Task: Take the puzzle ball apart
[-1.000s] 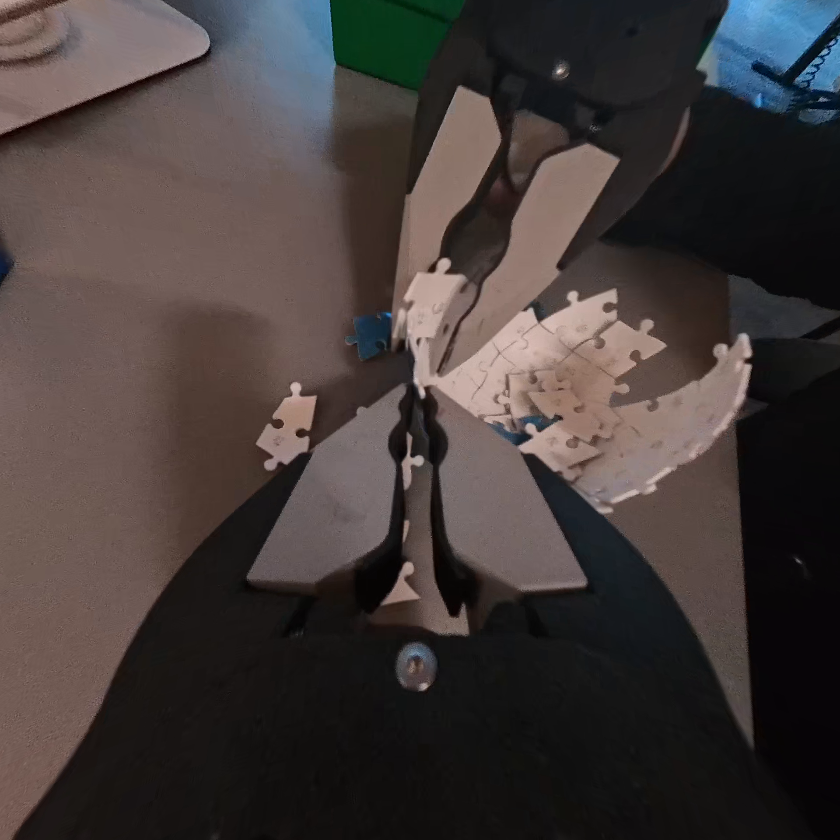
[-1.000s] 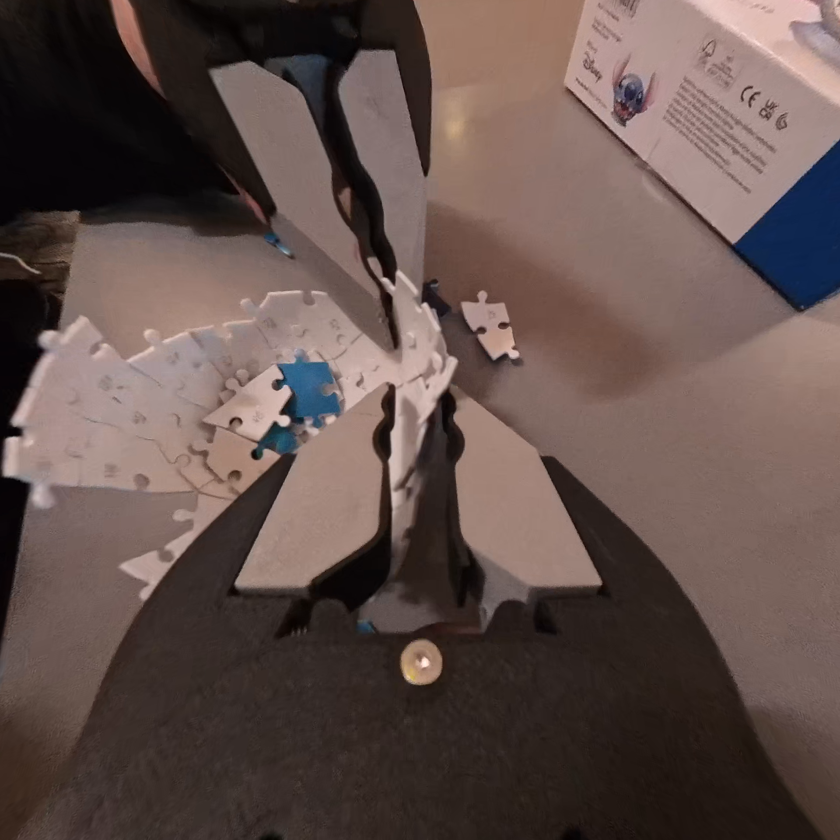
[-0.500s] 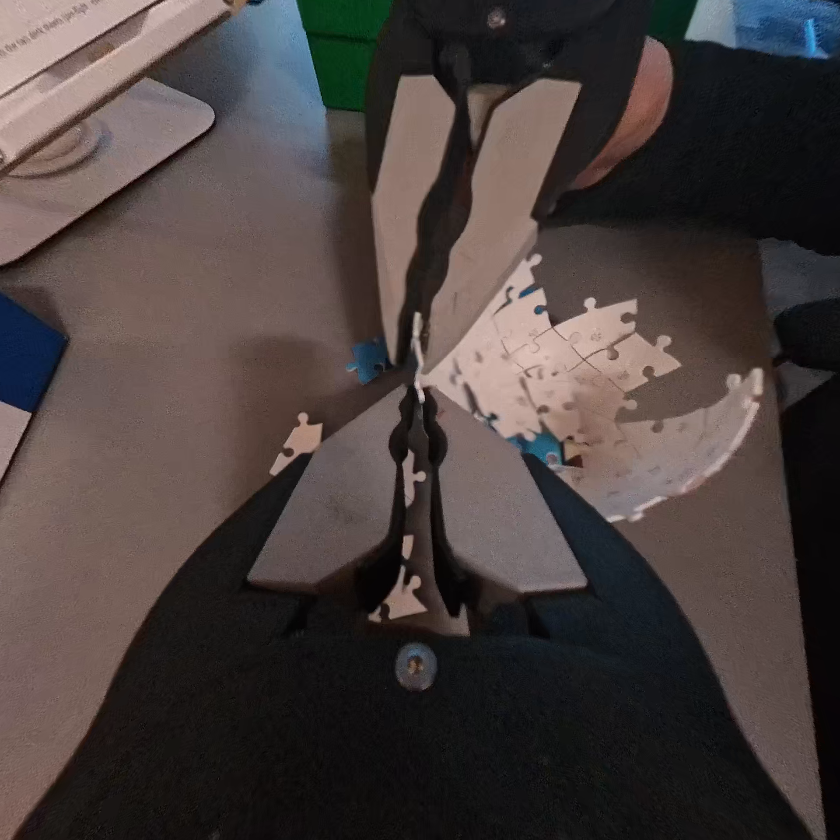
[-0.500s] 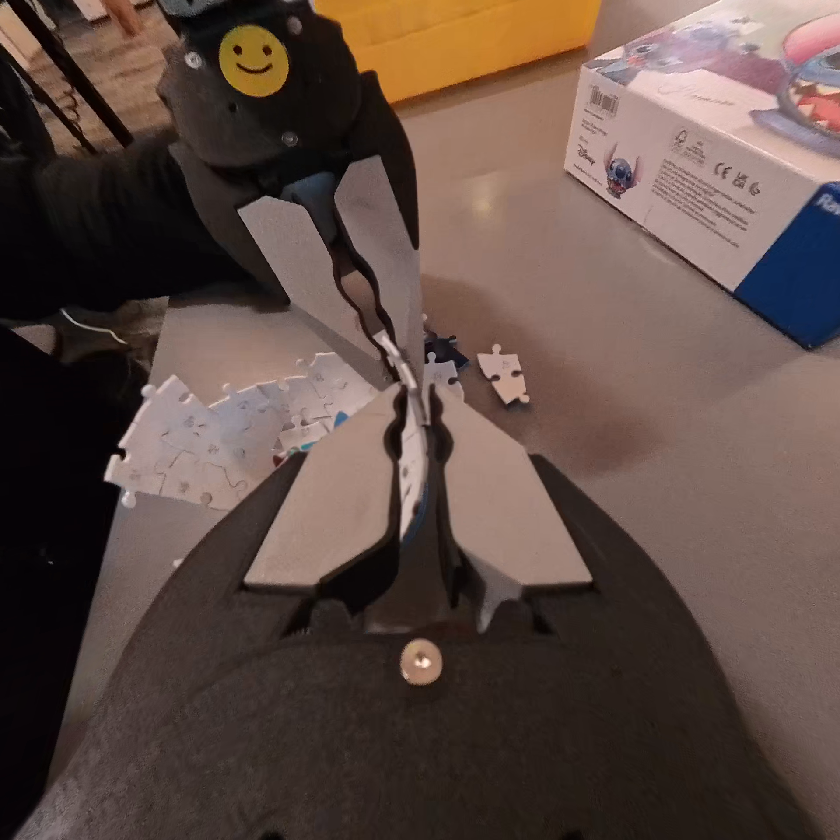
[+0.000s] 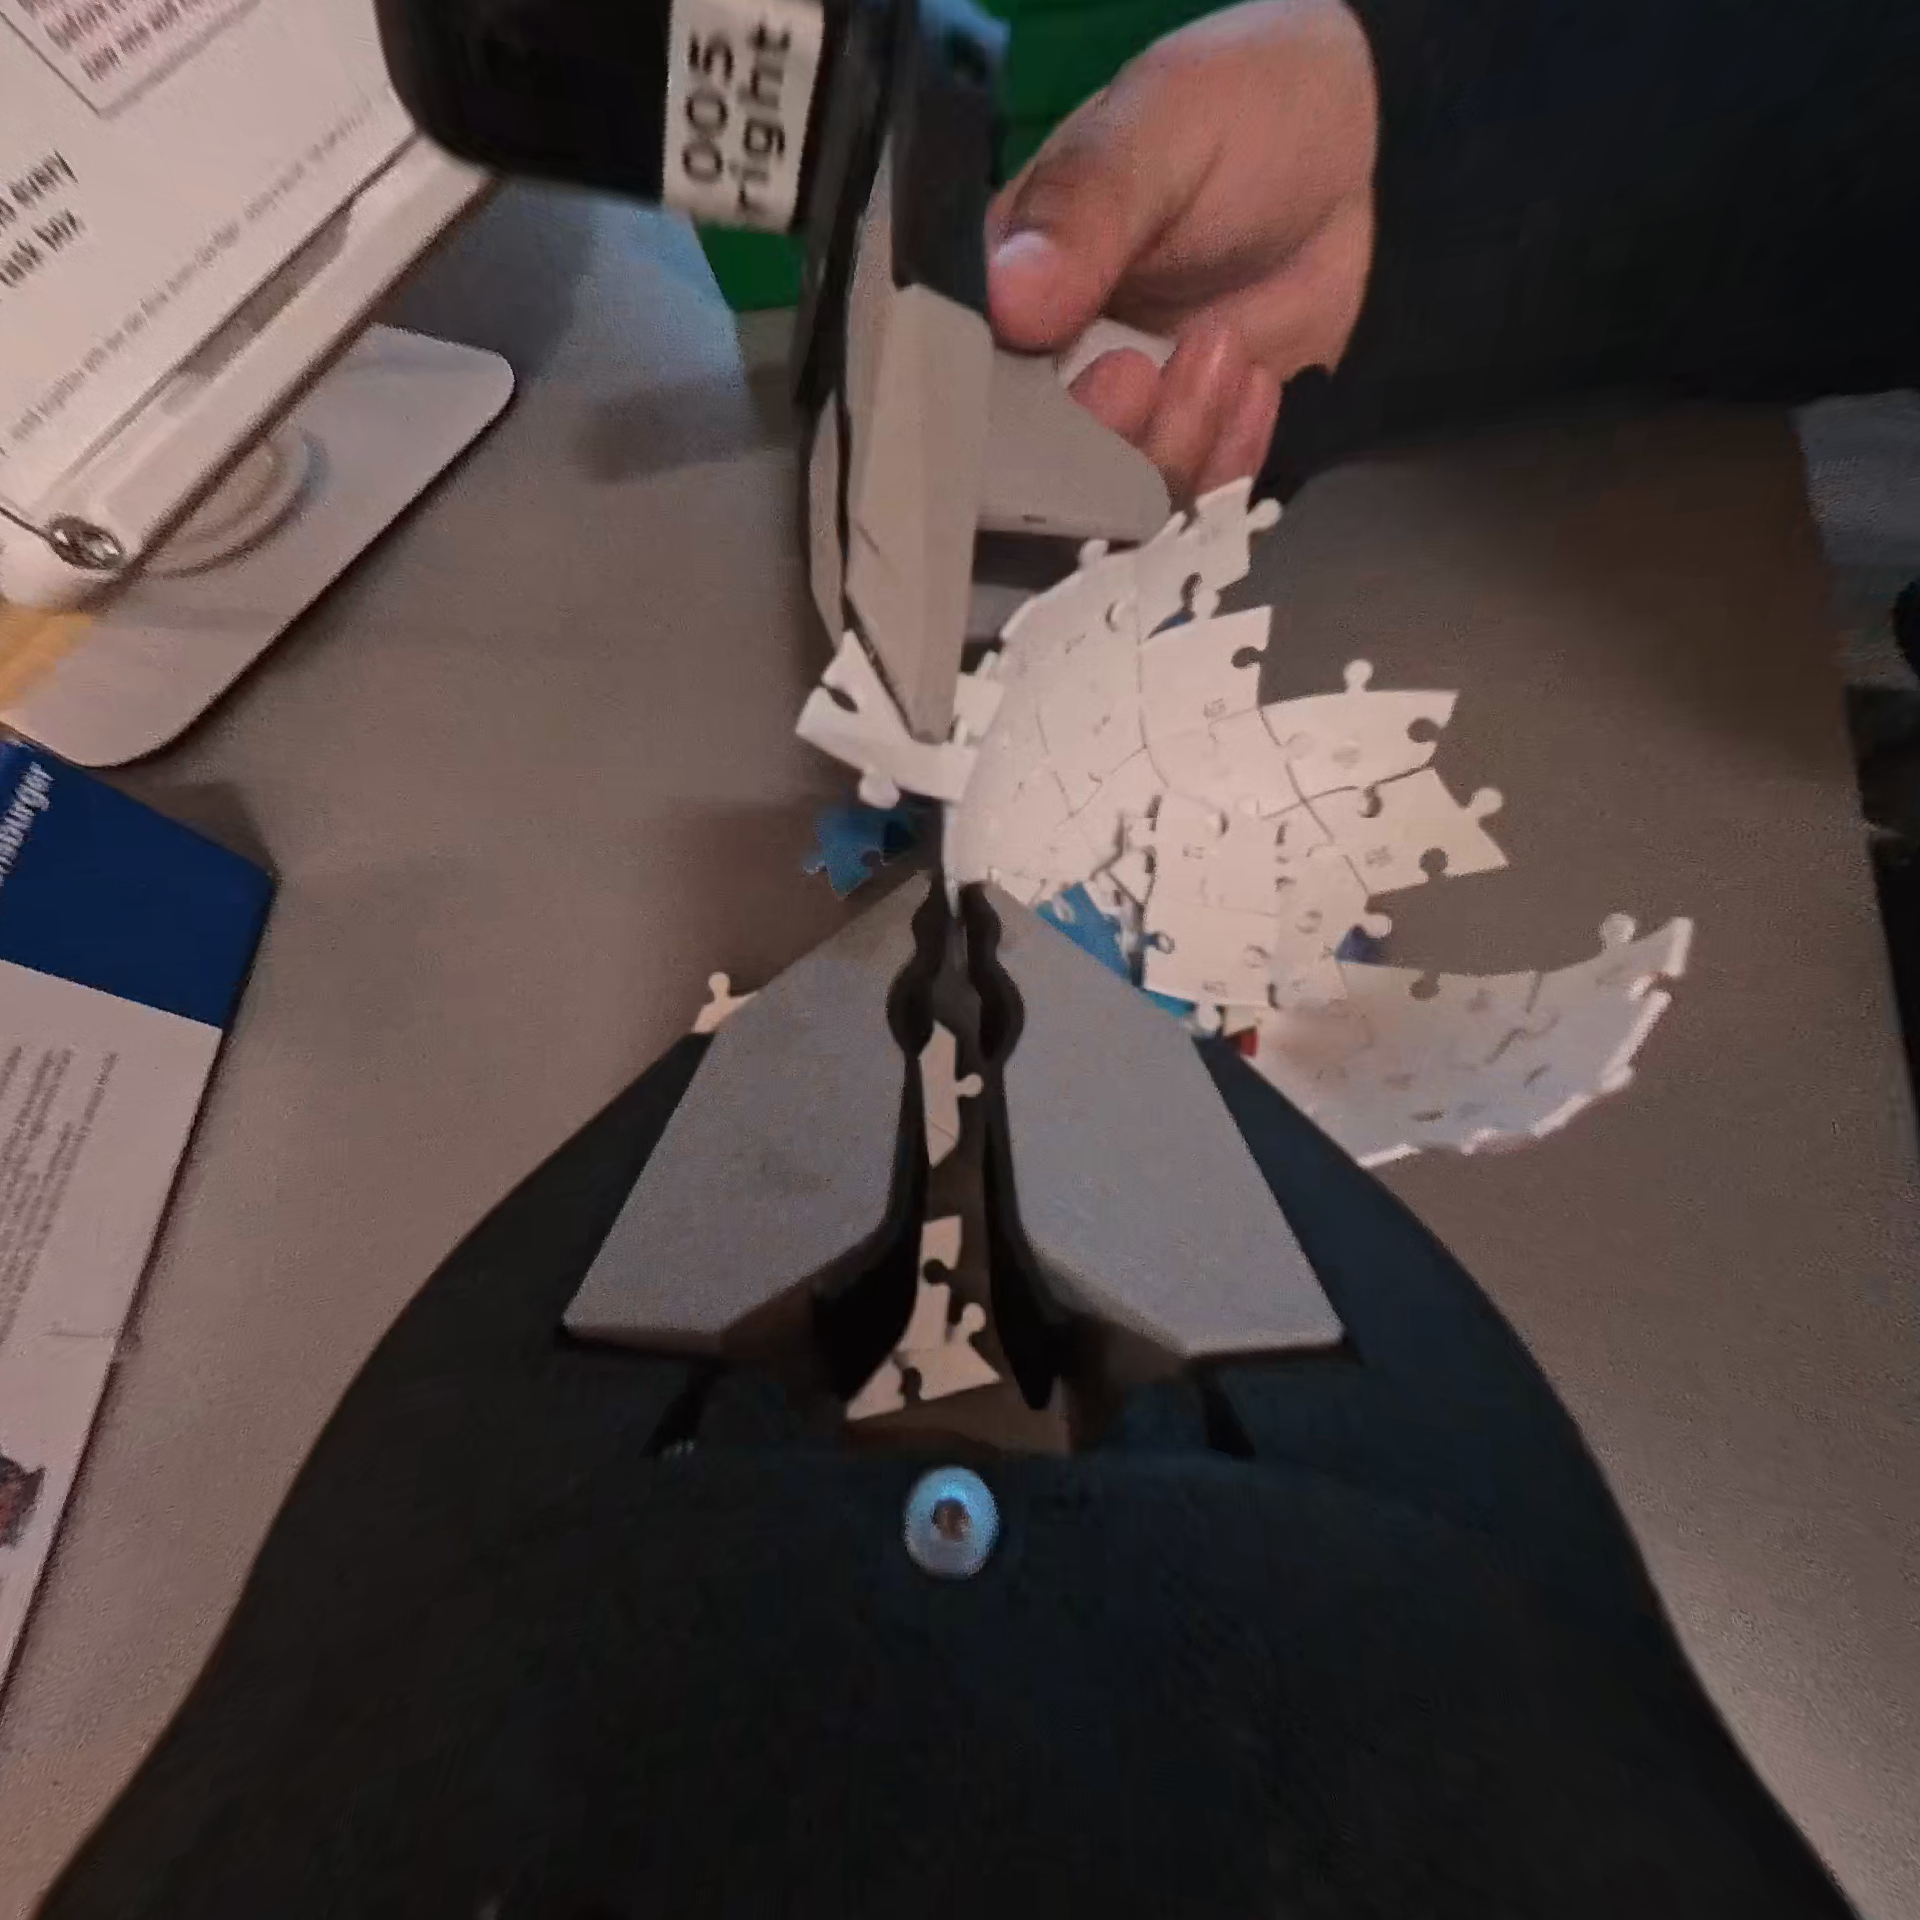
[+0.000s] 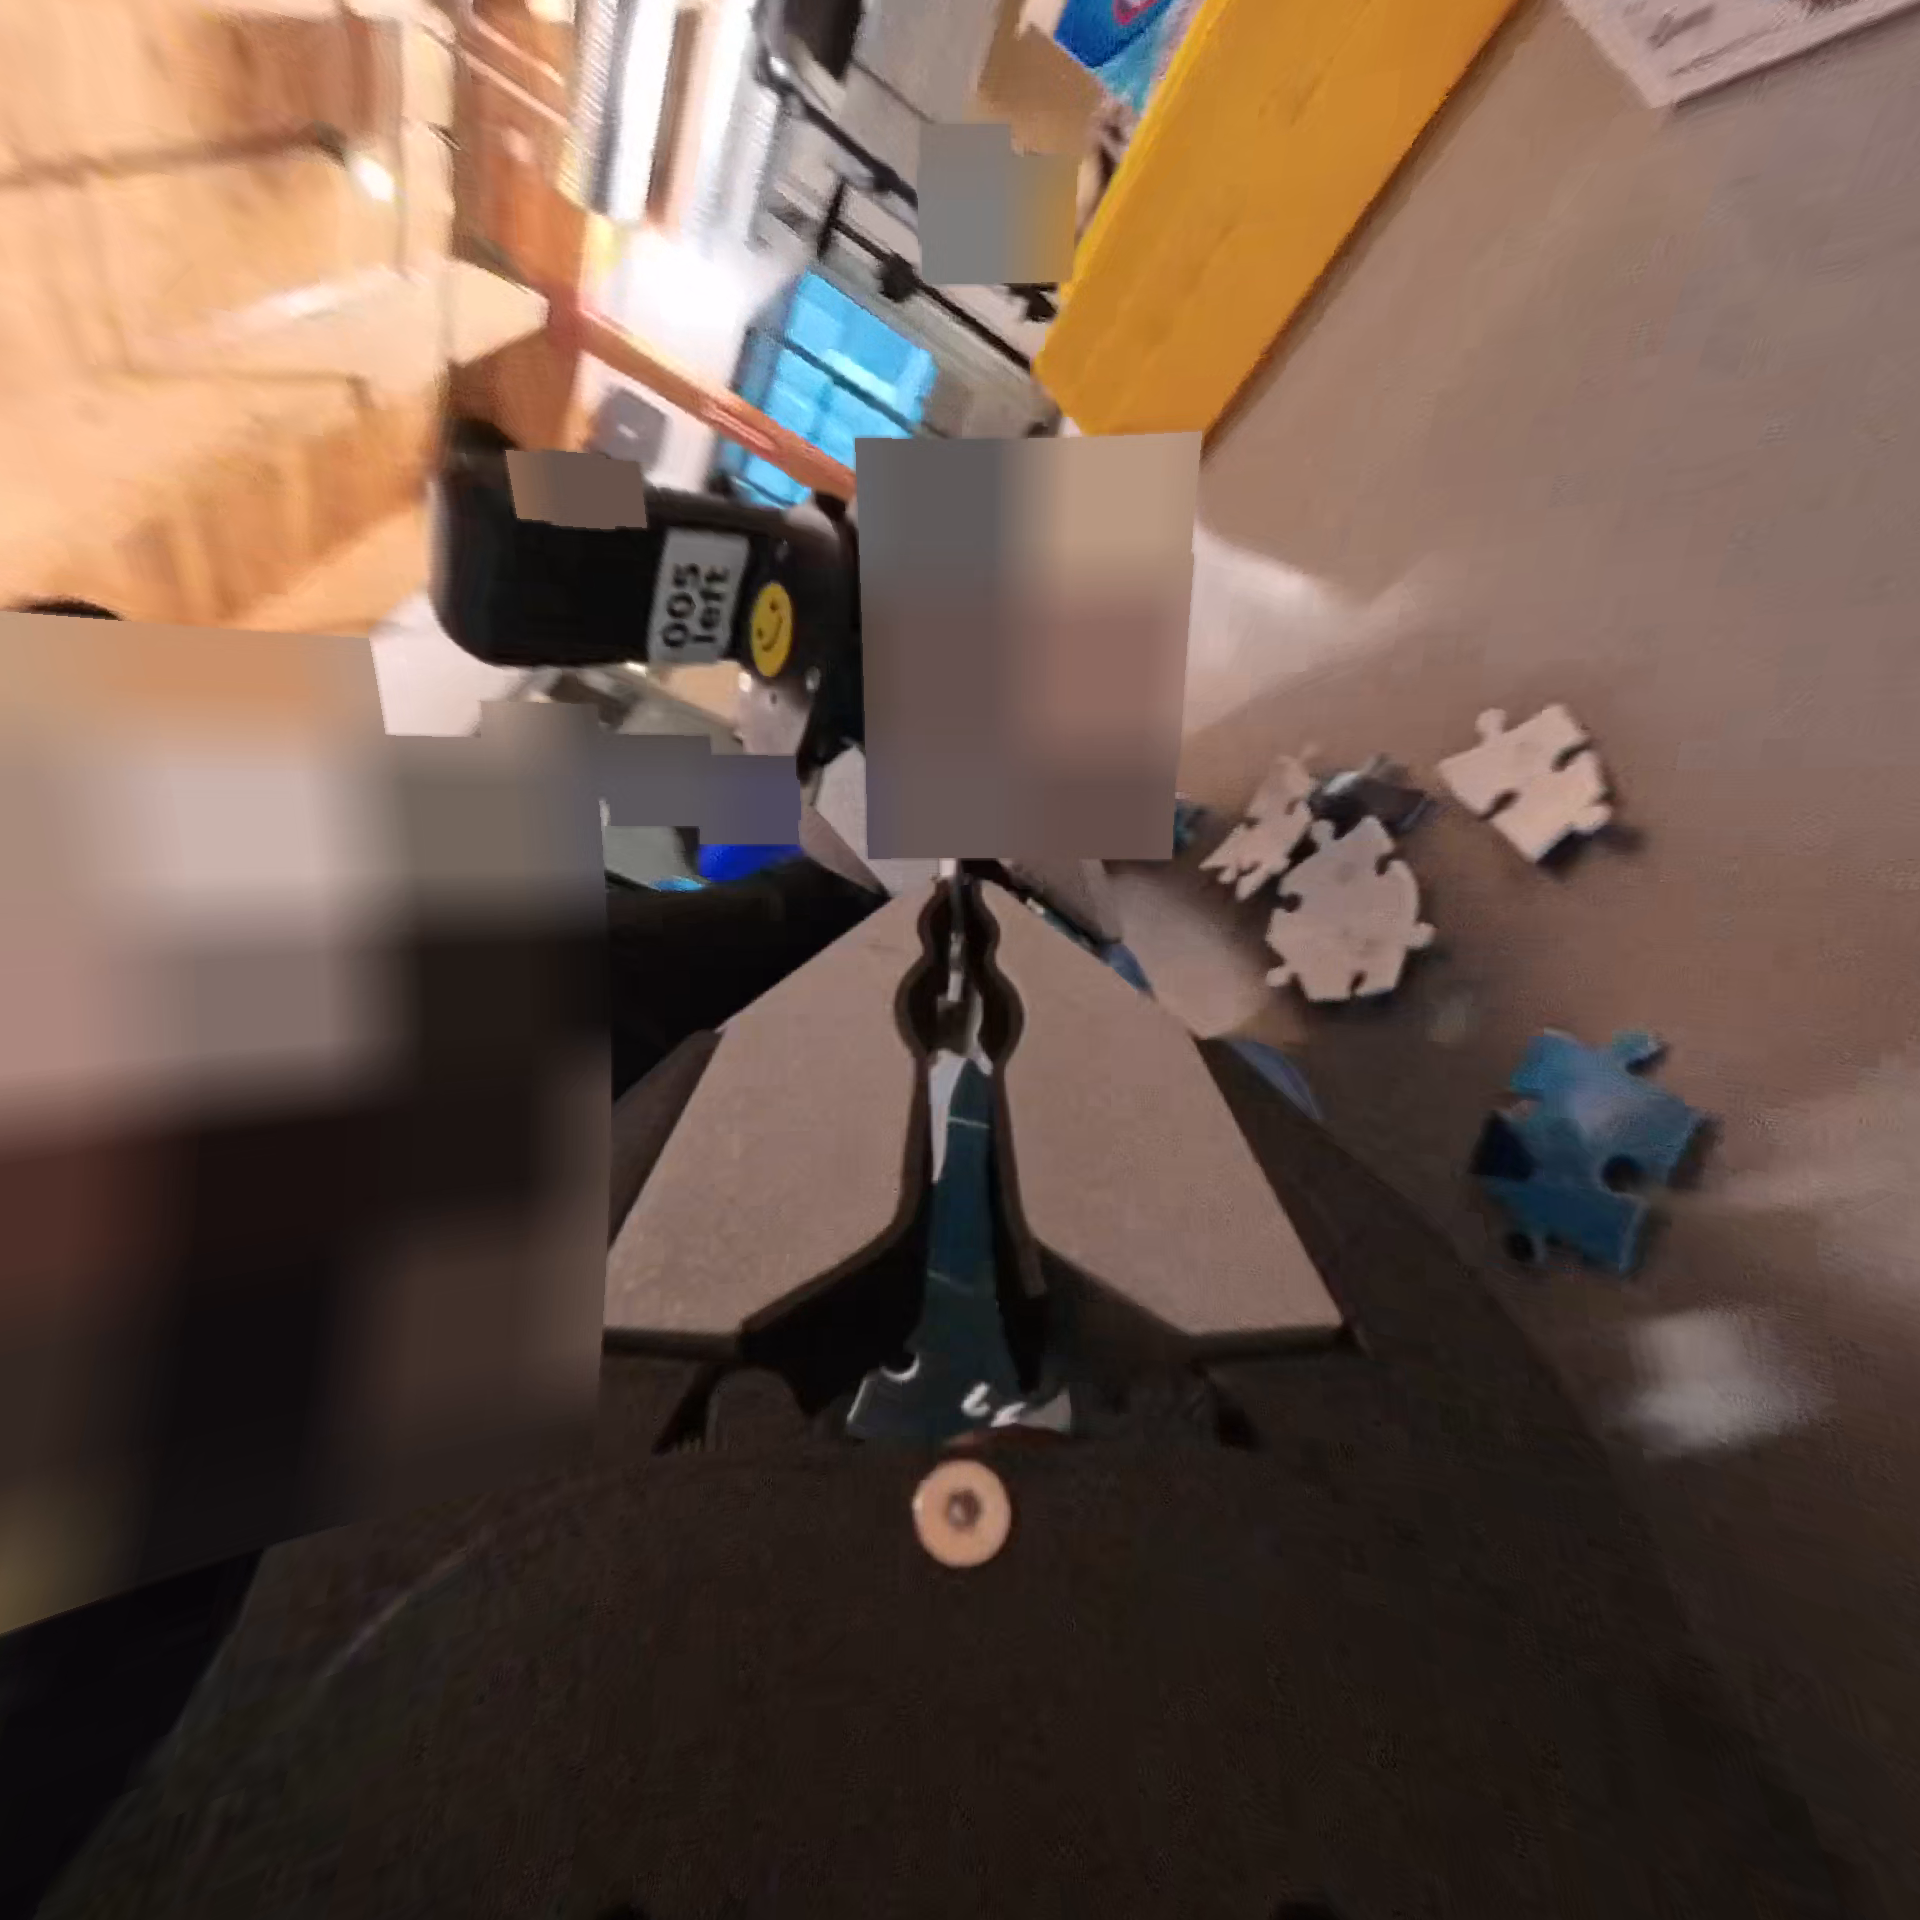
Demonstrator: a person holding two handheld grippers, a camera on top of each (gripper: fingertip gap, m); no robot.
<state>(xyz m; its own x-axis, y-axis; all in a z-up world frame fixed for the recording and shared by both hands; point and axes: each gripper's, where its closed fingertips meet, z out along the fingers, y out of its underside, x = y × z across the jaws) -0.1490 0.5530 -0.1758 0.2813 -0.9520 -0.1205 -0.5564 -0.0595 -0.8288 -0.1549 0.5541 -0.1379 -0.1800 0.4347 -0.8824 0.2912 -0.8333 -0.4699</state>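
Left wrist view: left gripper is clamped on the curved white puzzle shell's edge; right gripper, hand-held, pinches a white piece beside it. Loose pieces dot the grey table.

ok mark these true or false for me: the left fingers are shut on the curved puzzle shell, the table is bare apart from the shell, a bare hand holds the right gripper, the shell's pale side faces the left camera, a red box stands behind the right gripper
1. The left gripper has its fingers shut on the curved puzzle shell: true.
2. The table is bare apart from the shell: false; loose pieces lie on it, one a blue piece.
3. A bare hand holds the right gripper: true.
4. The shell's pale side faces the left camera: true.
5. A red box stands behind the right gripper: false; the box there is green.
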